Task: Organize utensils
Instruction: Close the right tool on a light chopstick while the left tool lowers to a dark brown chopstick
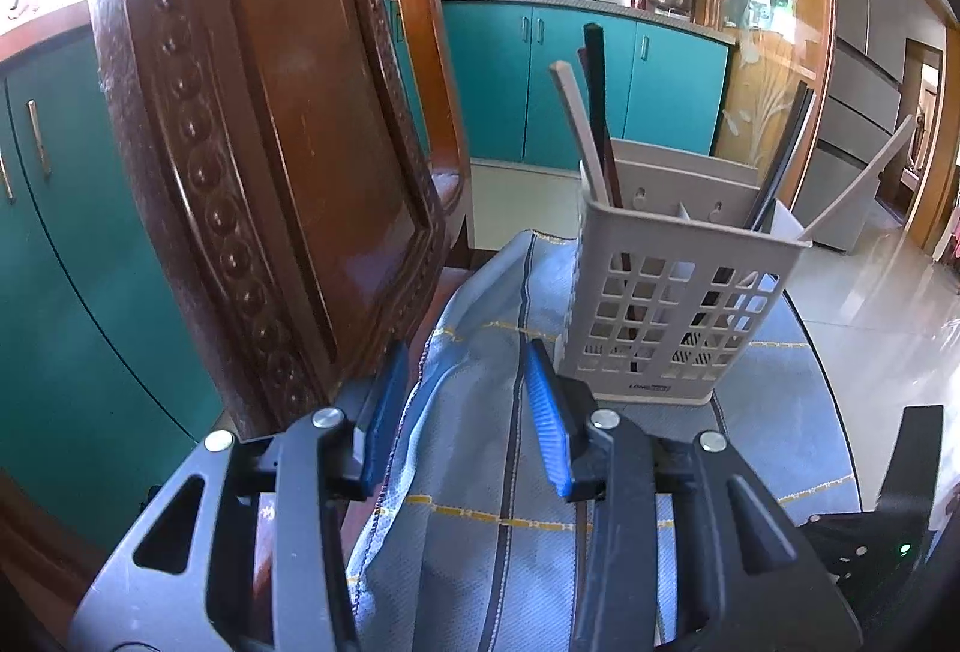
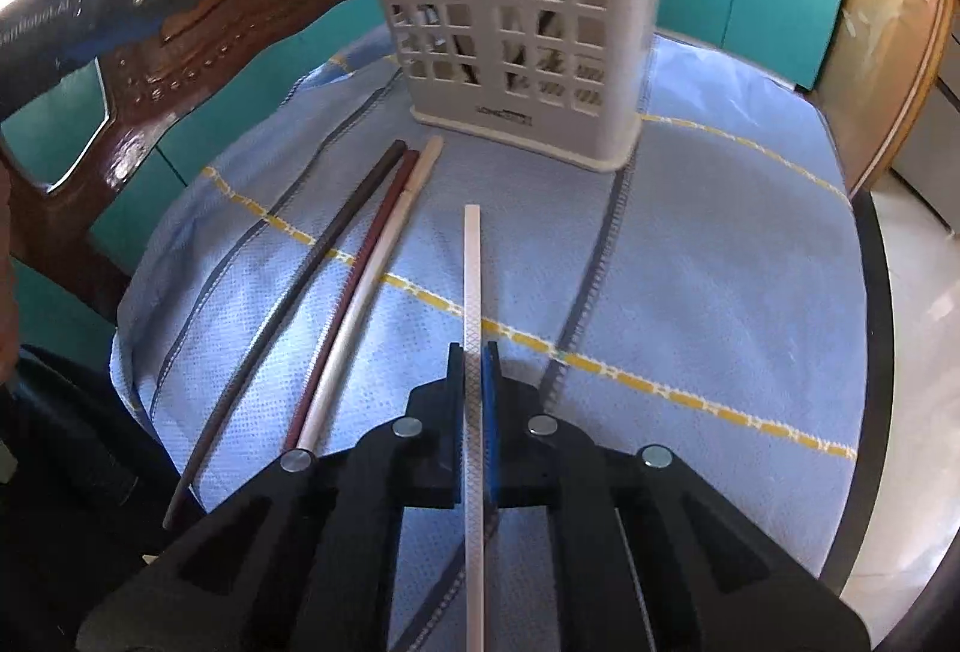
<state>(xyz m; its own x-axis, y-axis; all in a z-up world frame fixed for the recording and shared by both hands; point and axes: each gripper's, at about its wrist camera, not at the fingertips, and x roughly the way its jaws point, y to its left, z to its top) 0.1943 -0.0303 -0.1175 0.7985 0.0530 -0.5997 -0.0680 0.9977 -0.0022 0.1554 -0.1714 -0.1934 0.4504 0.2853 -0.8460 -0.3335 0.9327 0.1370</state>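
My right gripper (image 2: 474,349) is shut on a white textured chopstick (image 2: 472,268) that points away toward the basket, low over the cloth. To its left, a dark chopstick (image 2: 336,244), a reddish-brown one (image 2: 375,250) and a cream one (image 2: 396,232) lie side by side on the cloth. The beige slotted utensil basket (image 1: 672,304) (image 2: 516,9) stands upright at the far side and holds several chopsticks, among them a beige one (image 1: 576,123) and a black one (image 1: 597,99). My left gripper (image 1: 467,352) is open over the cloth just left of the basket, with nothing between its blue pads (image 1: 546,412).
A carved wooden chair back (image 1: 240,141) rises close on the left. A blue cloth with yellow lines (image 2: 690,262) covers the round table, whose dark rim (image 2: 873,292) curves on the right above the tiled floor. Teal cabinets (image 1: 576,69) line the far wall.
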